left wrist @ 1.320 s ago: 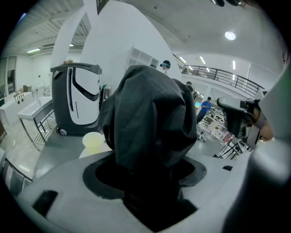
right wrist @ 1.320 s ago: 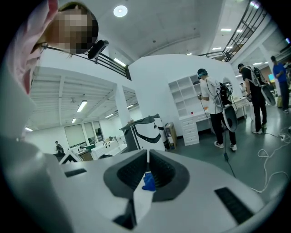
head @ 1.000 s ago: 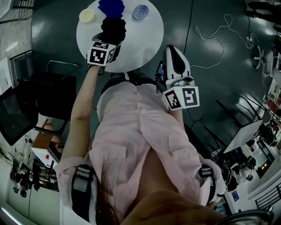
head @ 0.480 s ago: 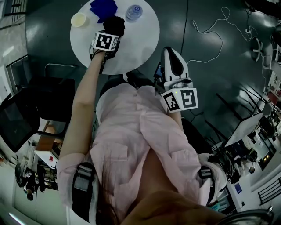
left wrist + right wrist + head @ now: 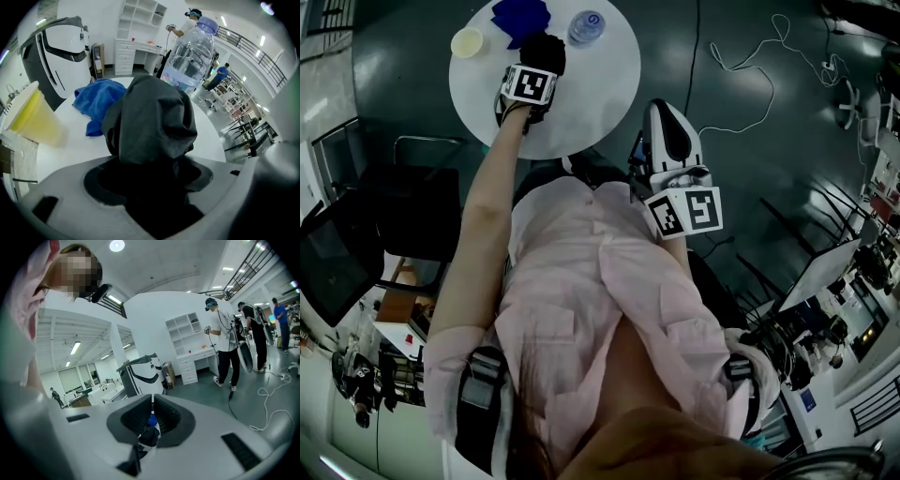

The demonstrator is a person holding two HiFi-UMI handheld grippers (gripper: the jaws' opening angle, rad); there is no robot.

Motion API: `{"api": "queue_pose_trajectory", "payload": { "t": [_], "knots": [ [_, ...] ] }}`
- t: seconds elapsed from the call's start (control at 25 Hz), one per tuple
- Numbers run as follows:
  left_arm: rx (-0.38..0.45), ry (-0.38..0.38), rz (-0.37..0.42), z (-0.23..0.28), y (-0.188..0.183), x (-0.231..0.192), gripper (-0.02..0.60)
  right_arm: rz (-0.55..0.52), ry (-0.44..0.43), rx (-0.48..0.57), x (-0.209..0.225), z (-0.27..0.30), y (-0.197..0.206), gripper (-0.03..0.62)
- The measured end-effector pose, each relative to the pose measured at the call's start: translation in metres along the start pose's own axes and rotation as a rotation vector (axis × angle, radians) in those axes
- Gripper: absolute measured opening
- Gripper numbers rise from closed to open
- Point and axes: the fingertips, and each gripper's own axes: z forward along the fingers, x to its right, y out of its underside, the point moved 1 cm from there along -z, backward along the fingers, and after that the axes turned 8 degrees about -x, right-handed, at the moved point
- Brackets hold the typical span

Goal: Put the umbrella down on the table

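Head view: your left gripper (image 5: pixel 534 67) reaches over the round table (image 5: pixel 600 103), clamped on the dark folded umbrella (image 5: pixel 544 52), which sticks out past the jaws toward the far side. The cup (image 5: pixel 468 41) stands far left, the cloth (image 5: pixel 520 14) lies just beyond the umbrella, and the bottle (image 5: pixel 587 25) is far and a little right. Your right gripper (image 5: pixel 668 122) hangs by your body, off the table's near right edge, and takes no part. I judge you to be at the lowering step: the umbrella is over the table and not yet let go. From up here the gripper covers the underside, so you cannot tell whether the umbrella touches the top

Left gripper view: the jaws stand wide, filled by the bundled fabric they grip. The umbrella hides the tabletop beneath it, part of the cloth and the bottle's base, so contact is hidden here too. The cup is a blur at the left edge. The next move, as I read it, calls for laying the umbrella on bare tabletop near the cloth, clear of the bottle, then spreading the jaws and drawing back

Right gripper view: the jaws are pressed together. A small blue and dark bit (image 5: pixel 151 427) shows at the slit, too small to identify. The table is out of this view
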Motion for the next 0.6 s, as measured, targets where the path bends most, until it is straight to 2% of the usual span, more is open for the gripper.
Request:
{"api": "queue_pose_trajectory", "payload": {
  "t": [0.08, 0.28, 0.48, 0.6],
  "knots": [
    [-0.004, 0.023, 0.001, 0.001, 0.002, 0.006, 0.321, -0.002, -0.005, 0.002, -0.002, -0.001, -0.001, 0.032],
    [-0.013, 0.018, 0.031, -0.008, 0.011, 0.0, 0.347, -0.012, -0.018, 0.012, -0.011, -0.003, 0.0, 0.032],
    [0.073, 0.045, 0.029, -0.033, 0.009, 0.005, 0.359, -0.022, -0.035, 0.02, -0.014, -0.007, -0.002, 0.032],
    [0.168, 0.042, 0.036, -0.059, 0.001, 0.008, 0.359, -0.03, -0.053, 0.028, -0.017, -0.009, -0.003, 0.032]
  ]
}}
